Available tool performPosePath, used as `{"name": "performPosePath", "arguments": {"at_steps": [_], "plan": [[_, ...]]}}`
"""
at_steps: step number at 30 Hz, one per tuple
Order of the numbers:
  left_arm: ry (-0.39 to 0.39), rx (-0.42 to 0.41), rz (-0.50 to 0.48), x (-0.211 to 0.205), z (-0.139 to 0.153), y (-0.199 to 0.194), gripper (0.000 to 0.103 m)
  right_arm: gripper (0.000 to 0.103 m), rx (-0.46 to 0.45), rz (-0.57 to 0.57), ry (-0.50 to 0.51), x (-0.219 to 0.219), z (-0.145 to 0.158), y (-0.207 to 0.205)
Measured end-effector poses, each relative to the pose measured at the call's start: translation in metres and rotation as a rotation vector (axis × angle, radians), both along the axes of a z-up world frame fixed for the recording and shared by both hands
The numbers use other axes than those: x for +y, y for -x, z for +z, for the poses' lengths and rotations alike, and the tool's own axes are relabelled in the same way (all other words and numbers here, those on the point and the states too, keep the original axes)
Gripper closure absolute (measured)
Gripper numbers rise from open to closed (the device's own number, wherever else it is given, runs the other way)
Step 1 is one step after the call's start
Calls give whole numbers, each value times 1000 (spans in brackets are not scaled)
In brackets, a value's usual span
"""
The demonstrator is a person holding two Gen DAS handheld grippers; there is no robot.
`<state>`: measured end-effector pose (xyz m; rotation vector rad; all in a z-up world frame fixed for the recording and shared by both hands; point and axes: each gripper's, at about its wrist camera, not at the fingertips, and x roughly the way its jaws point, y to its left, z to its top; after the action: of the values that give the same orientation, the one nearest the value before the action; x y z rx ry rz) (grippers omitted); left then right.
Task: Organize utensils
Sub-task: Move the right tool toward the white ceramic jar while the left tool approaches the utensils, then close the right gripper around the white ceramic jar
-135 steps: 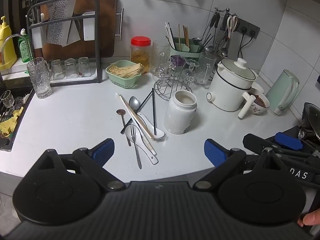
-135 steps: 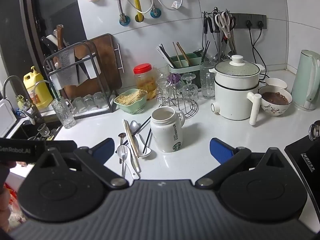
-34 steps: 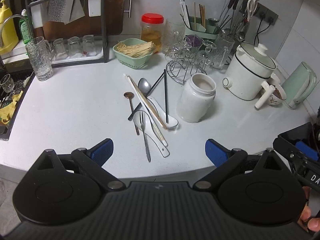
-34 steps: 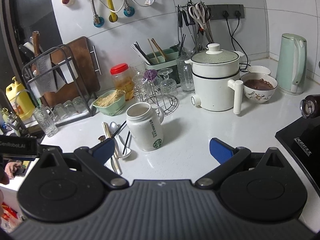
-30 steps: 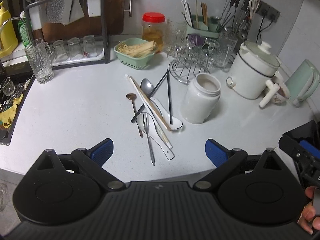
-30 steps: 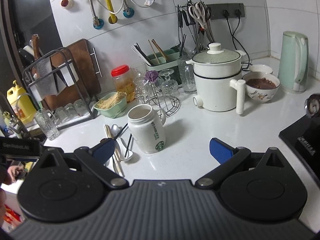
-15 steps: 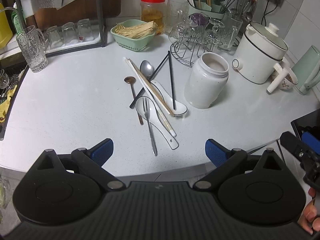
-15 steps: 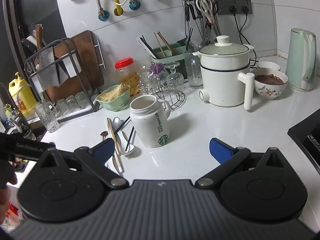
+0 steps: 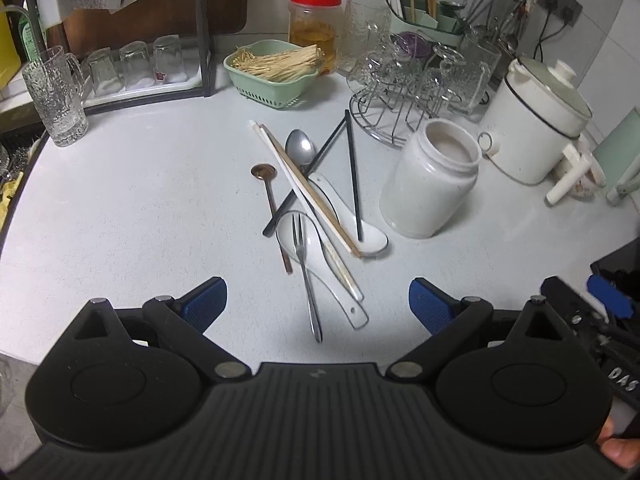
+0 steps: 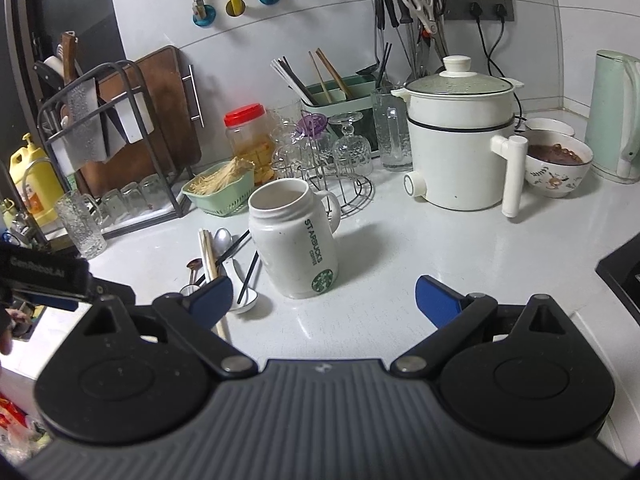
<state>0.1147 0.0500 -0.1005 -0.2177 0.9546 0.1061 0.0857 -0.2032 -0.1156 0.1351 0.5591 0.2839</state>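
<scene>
A heap of utensils lies on the white counter: a steel fork (image 9: 306,280), two white ceramic spoons (image 9: 340,216), a metal spoon (image 9: 300,148), a small brown spoon (image 9: 264,172), black chopsticks (image 9: 353,176) and pale chopsticks (image 9: 304,192). A white mug (image 9: 432,184) stands upright just right of the heap. My left gripper (image 9: 318,300) hangs open above the fork's handle end, touching nothing. My right gripper (image 10: 324,298) is open with its jaws closing; the mug (image 10: 296,240) stands just ahead of the gap and the pads do not press on it.
At the back stand a green utensil caddy (image 10: 332,96), a wire rack of glasses (image 10: 332,160), a green basket of sticks (image 9: 272,68) and a red-lidded jar (image 9: 314,28). A white pot (image 10: 460,152), bowl (image 10: 558,160) and kettle (image 10: 616,112) are right; a black stove (image 10: 624,264) is at the far right.
Both grippers have come down and forward. The utensil heap fills more of the left view and the mug sits nearer in the right view. Nothing on the counter has moved.
</scene>
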Motion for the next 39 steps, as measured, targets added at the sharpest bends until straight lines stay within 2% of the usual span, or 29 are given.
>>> {"name": "performPosePath", "arguments": {"at_steps": [5,15,18,22,24,30,33,39], "plan": [[60,1,20,19,-3,-17,5,10,-32,37,33,13,-10,-19],[178,37,74,59,-32,-42,17,11,-58,96,93,45,-33,-65],[205,46,82,68,-42,-48,24,11,-58,107,108,56,-41,-77],[274,54,71,77,-54,-61,41,11,-94,127,162,72,-51,-90],[298,56,52,80,-60,-69,46,11,-124,132,203,78,-57,-98],[324,68,6,79,-76,-88,57,8,-165,168,249,90,-62,-115],[328,82,-1,78,-83,-95,57,16,-168,167,280,92,-62,-120],[232,88,-41,67,-91,-108,57,16,-142,193,281,90,-59,-123]]}}
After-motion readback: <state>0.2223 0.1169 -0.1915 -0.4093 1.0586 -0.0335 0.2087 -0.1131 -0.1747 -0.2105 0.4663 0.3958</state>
